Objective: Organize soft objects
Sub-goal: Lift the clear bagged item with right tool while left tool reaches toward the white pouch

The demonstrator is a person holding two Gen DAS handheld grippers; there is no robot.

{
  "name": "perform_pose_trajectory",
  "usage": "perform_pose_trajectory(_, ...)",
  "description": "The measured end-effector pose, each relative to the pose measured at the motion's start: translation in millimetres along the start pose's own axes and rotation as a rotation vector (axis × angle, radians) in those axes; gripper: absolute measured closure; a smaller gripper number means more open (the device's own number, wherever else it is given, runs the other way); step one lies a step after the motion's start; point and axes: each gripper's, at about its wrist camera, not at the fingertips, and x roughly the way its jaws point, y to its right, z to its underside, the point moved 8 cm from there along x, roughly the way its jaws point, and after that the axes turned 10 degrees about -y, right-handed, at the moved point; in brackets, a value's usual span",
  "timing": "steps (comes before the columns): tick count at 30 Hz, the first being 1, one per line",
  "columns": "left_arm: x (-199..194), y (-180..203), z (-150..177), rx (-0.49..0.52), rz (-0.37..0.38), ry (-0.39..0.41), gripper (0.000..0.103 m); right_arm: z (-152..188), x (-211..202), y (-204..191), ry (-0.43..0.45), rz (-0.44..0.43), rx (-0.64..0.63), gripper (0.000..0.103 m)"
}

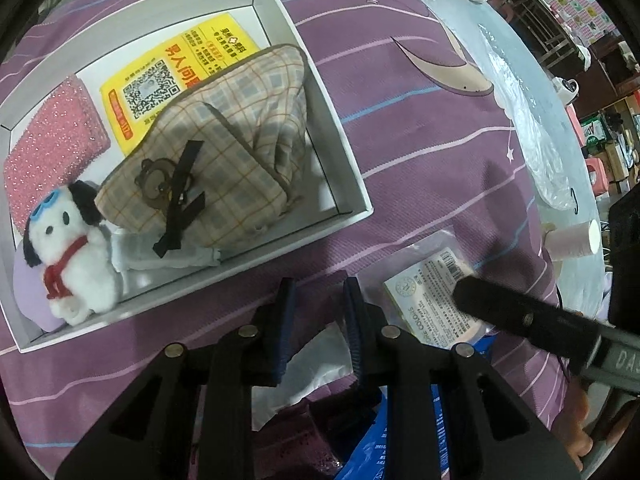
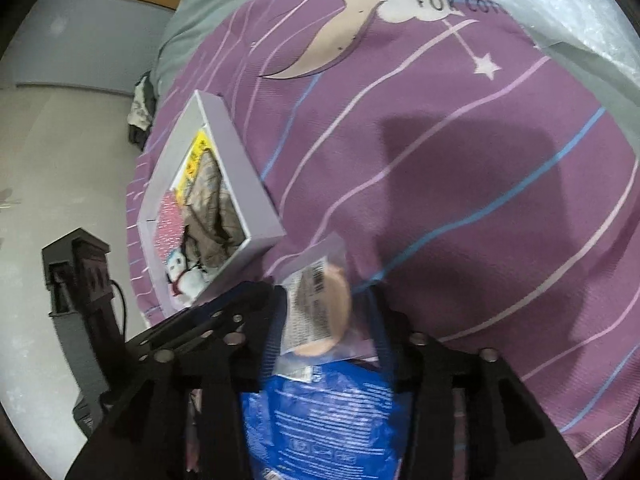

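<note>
- A purple striped bedsheet (image 1: 420,128) with a moon and star print covers the surface.
- On it sits a shallow white box (image 1: 320,92), holding 5 things: a plaid pouch (image 1: 224,152) with a bear patch and black strap, a yellow card (image 1: 160,84) with a QR code lying flat under the pouch, a pink glittery sponge (image 1: 52,144) against the left wall, a white plush dog (image 1: 76,264) with a red scarf at the near corner, and a lilac pad (image 1: 28,292) under the dog.
- The left tongs (image 1: 320,292) hover just outside the box's near wall, jaws slightly apart with nothing between them.
- The right tongs (image 2: 328,320) have a clear packet with a peach puff (image 2: 324,308) between the jaws, which stand apart; whether the pads press on it I cannot tell.
- The packet lies partly over a blue plastic bag (image 2: 320,416), near the box's corner.
- Crinkled clear plastic (image 1: 532,128) lies along the sheet's far edge.
</note>
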Motion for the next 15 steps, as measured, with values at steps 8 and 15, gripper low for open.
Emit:
perform_pose_trajectory(8, -8.1, -8.3, -3.4, -0.016, -0.006, 0.033, 0.077, 3.3, 18.8, -19.6, -0.009, -0.045, -0.035, 0.098)
perform_pose_trajectory(15, -36.7, -20.3, 2.3, -0.026, 0.035, 0.104, 0.072, 0.2, -20.1, -33.1, 0.146, 0.055, -0.070, 0.098)
